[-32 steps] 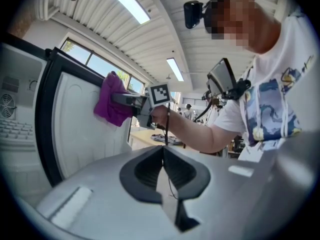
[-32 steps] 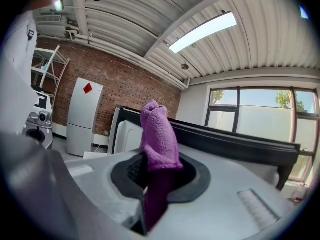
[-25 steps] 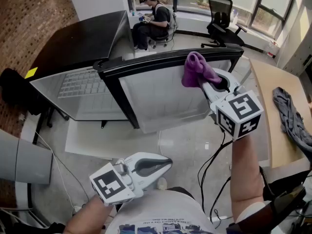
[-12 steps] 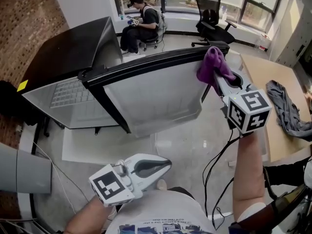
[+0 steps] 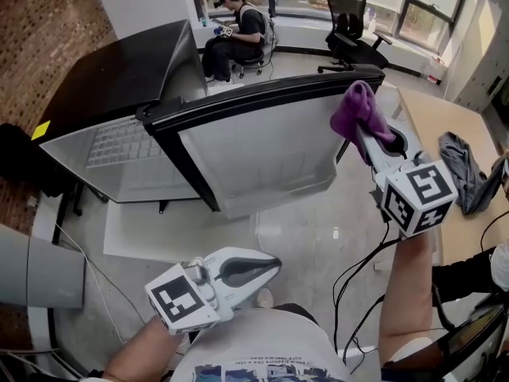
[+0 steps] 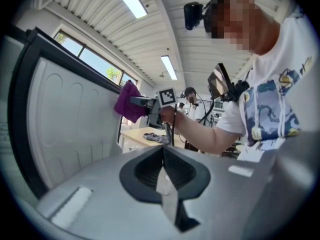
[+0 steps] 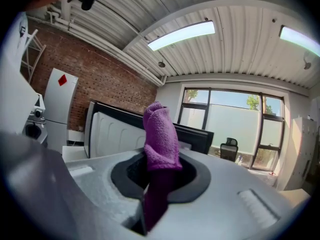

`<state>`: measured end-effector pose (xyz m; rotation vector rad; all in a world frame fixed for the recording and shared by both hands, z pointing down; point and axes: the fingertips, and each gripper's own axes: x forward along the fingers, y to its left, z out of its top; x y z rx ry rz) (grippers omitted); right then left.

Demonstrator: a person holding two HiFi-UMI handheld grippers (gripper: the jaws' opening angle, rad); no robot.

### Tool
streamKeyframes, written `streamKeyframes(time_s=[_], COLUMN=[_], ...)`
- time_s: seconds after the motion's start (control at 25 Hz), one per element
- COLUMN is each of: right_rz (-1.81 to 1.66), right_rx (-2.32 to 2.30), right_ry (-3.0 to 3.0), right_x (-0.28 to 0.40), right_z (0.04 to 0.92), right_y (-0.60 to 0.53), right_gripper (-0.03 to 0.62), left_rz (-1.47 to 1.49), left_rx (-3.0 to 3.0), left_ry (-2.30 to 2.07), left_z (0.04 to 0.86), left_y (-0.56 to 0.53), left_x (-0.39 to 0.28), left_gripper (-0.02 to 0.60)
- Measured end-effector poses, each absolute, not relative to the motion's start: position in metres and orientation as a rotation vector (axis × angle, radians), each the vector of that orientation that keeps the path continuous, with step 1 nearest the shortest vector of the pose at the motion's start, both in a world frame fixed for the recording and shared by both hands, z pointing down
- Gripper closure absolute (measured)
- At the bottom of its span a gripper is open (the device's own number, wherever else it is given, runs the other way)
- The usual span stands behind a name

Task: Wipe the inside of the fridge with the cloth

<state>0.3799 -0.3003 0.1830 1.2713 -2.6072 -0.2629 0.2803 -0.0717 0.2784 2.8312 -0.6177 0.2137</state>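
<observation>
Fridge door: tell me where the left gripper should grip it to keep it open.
Take the black top rim of the fridge door mid-span, from above, jaws astride it. It looks thin and exposed, and the right gripper, shut on the purple cloth, crowds the free end. The left gripper is shut; open it first.

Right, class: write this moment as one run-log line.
right tool: shut on purple cloth, by fridge door top corner | left tool: shut, empty, held low
</observation>
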Motion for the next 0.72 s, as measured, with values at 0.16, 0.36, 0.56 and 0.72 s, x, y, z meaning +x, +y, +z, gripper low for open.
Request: streamKeyframes(time_s=[0.16, 0.36, 0.56, 0.72], right_rz=[-0.246, -0.221, -0.229, -0.230], right_rx=[1.100, 0.897, 0.685, 0.597], right_ry=[-2.683, -2.740, -2.777, -2.773], right_x=[0.336, 0.274, 0.206, 0.167], right_z=[0.194, 0.216, 0.234, 0.252], right_y=[-0.274, -0.249, -0.227, -0.224], right_gripper=[0.539, 0.539, 0.539, 0.539], left_rz=[0.204, 0.200, 0.194, 0.198], left_rx=[2.822, 2.803, 2.777, 2.761], left_ry=[-0.648, -0.697, -0.766, -0.824], left_z=[0.278, 0.280, 0.280, 0.280], left_y=[-0.067, -0.058, -0.050, -0.044], left_x=[0.273, 0.259, 0.243, 0.229], left_gripper=[0.575, 0.575, 0.574, 0.574])
